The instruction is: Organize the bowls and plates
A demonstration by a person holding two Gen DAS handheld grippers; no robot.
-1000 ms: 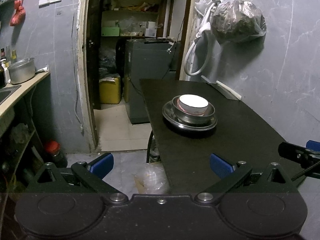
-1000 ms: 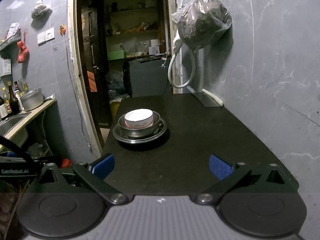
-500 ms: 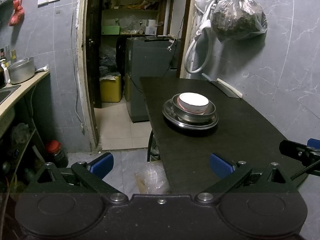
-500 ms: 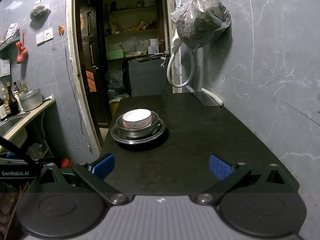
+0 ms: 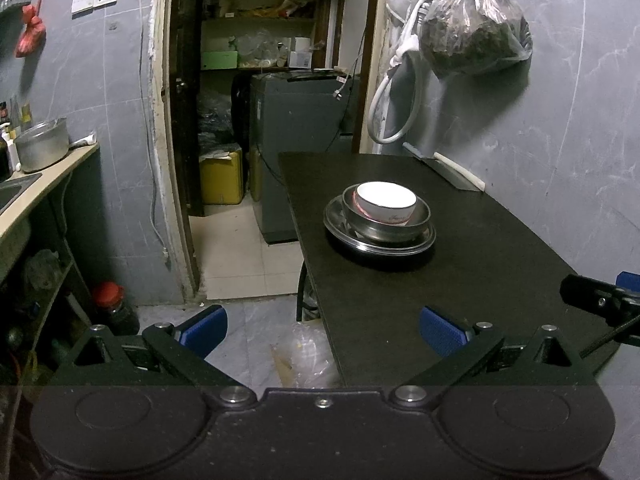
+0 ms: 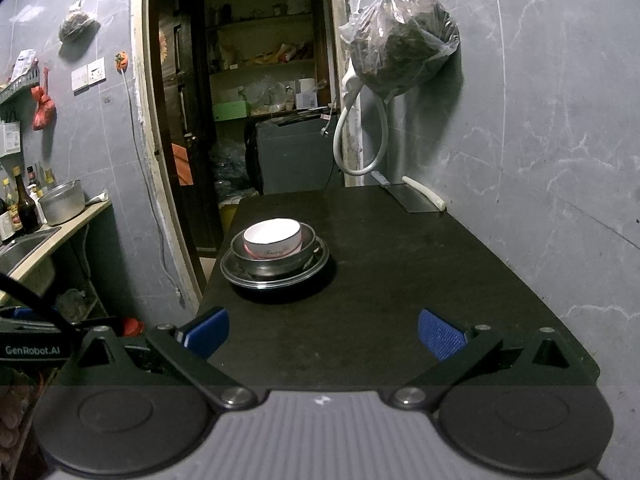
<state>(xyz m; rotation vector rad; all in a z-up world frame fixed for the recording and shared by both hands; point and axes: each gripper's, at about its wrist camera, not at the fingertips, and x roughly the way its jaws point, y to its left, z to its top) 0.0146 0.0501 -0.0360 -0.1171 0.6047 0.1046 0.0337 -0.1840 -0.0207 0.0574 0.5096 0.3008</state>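
Left gripper (image 5: 322, 330) and right gripper (image 6: 322, 330) both spread wide, empty, level at near edge of black table (image 6: 400, 272). White bowl (image 6: 273, 238) nested in steel bowl (image 6: 276, 261) on steel plate (image 6: 316, 266); cleaver (image 6: 408, 196) beyond.

From your left wrist view, the right gripper (image 5: 612, 304) shows only as a black tip with a blue pad cut off by the frame edge at three o'clock, so you cannot tell how its jaws stand. The white bowl (image 6: 273, 239) hides the inside of the steel bowl (image 6: 276, 258), and that in turn covers most of the steel plate (image 6: 316, 266). The red lettering on the white bowl is too small to read. At nine o'clock the sink (image 6: 24, 246) runs out of frame. The shelves (image 6: 260, 68) through the doorway at twelve o'clock are too dim to sort.
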